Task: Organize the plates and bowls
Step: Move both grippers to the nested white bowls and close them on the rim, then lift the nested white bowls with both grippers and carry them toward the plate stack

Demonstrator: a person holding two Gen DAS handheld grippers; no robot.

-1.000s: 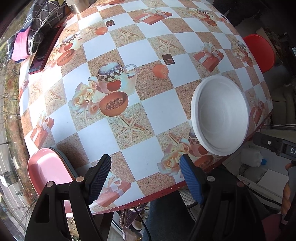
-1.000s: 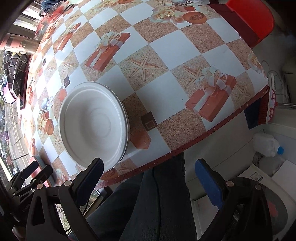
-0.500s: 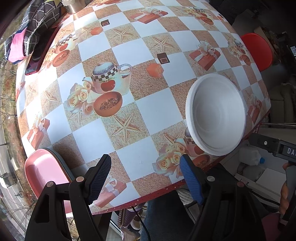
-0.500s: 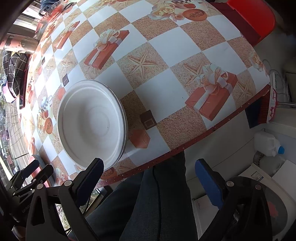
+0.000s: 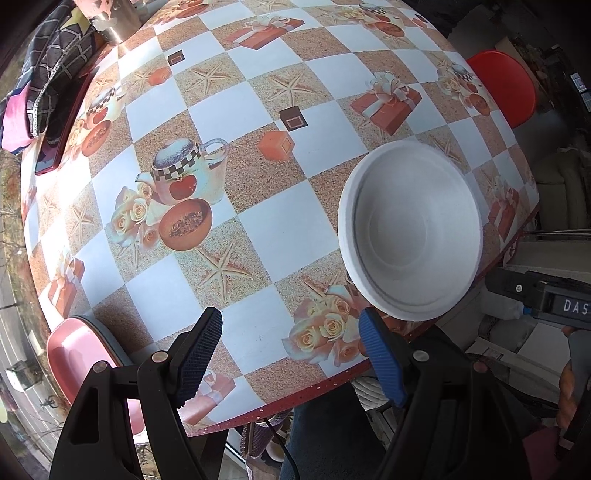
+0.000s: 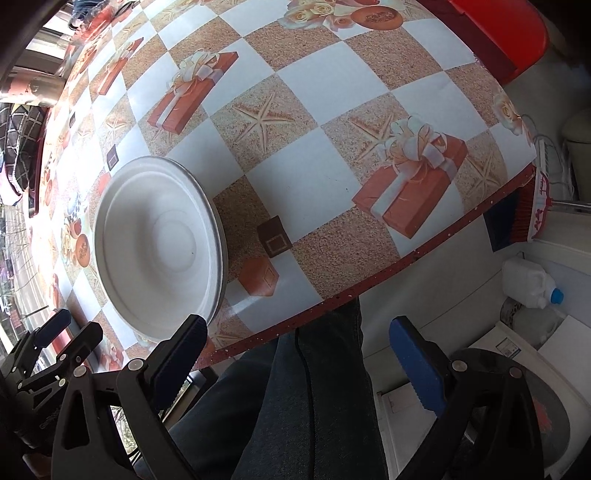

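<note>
A stack of white plates (image 5: 410, 230) lies on the patterned table (image 5: 258, 229) near its front right edge; it also shows in the right wrist view (image 6: 159, 247). My left gripper (image 5: 291, 350) is open and empty above the table's front edge, its right finger just below the stack's rim. My right gripper (image 6: 295, 350) is open and empty off the table's edge over the person's leg, its left finger close to the stack. No bowls show apart from printed ones.
A pink chair (image 5: 77, 362) stands at the front left and a red chair (image 5: 506, 85) at the far right. A dark checked cloth (image 5: 51, 77), a red phone (image 5: 55, 144) and a metal cup (image 5: 114, 22) lie at the far left. A white jug (image 6: 528, 284) stands on the floor.
The left gripper has moved forward over the table, closer to the plates. The right gripper has shifted slightly towards the table. Both stay open.
</note>
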